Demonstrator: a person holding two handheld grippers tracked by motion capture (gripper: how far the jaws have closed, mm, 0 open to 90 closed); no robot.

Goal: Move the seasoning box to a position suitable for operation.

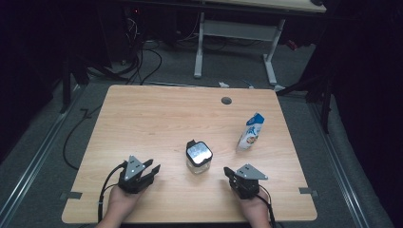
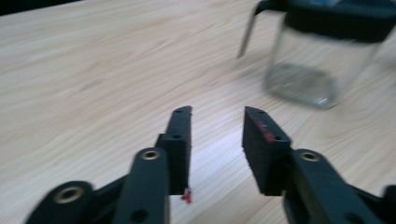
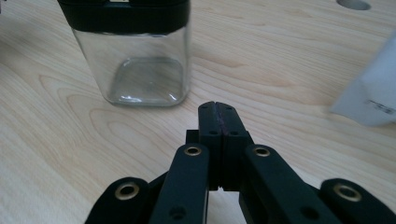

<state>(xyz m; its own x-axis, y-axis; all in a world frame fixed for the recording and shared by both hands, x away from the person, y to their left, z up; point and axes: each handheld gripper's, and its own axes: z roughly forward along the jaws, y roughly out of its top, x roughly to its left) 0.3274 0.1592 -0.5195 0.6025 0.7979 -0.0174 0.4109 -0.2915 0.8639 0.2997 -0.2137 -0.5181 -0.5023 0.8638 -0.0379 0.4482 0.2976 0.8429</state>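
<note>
Blurring the glass jar (image 2: 322, 56), its lid cut off above the left tongs (image 2: 217, 126)

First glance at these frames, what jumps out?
The clear glass jar with its black lid, empty, stands at the middle of the wooden table, between the two grippers. The blue-and-white carton stands behind it to the right. The left gripper has its jaws apart with nothing between them, and the right gripper is shut on nothing.
</note>
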